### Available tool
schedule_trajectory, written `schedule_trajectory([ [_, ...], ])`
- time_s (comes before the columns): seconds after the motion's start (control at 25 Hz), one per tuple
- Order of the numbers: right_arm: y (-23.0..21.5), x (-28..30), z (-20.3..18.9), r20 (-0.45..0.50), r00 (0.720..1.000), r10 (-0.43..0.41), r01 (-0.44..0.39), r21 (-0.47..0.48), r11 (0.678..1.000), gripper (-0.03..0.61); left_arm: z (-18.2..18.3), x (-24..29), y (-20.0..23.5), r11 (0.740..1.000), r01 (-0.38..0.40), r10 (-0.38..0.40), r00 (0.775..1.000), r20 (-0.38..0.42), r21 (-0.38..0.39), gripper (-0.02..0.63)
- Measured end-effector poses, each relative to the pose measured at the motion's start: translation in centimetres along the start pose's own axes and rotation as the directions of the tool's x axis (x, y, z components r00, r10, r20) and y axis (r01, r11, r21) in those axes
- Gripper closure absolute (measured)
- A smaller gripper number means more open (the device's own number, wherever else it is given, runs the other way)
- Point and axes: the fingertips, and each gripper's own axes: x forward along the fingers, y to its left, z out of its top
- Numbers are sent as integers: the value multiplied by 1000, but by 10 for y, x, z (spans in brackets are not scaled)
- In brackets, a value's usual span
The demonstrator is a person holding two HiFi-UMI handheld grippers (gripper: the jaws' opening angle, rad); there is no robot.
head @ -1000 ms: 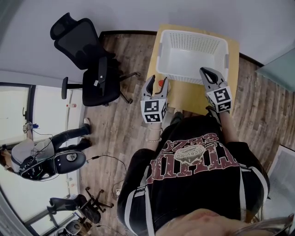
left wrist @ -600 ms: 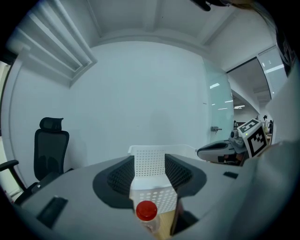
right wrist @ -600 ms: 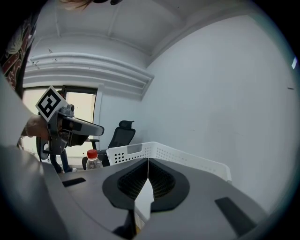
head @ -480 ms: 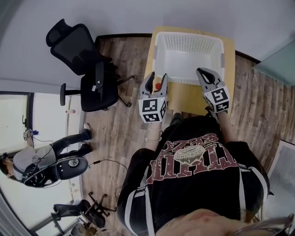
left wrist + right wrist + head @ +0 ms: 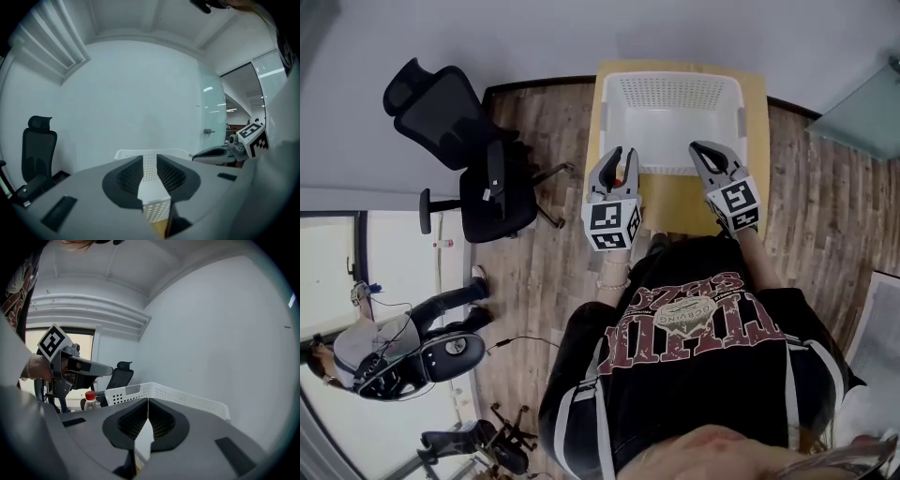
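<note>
Up goes the left gripper (image 5: pixel 618 156): the red-capped bottle (image 5: pixel 90 400) has slipped out of its own view, and only a corner of the white basket (image 5: pixel 156 210) shows between jaws held apart. The bottle stands on the table (image 5: pixel 684 202) just beside the basket, under that gripper, so by my read it is not gripped. The right gripper (image 5: pixel 708 148) hovers with its jaws together, empty.

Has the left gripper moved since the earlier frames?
Yes. In the right gripper view the left gripper has advanced toward the white basket, its tip reaching further past the red-capped bottle, which has dropped out of the left gripper view.
</note>
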Motion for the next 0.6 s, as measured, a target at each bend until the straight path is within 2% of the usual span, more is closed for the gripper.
schedule_trajectory([
  [0.28, -2, -1, -1, 2, 1000, -7, 7, 12, 1000, 560, 0, 14, -13, 999, 33, -34, 999, 7, 10, 540],
  [0.6, -5, -2, -2, -8, 1000, 0, 1, 42, 999, 561, 1, 26, -25, 997, 72, -72, 997, 10, 6, 566],
])
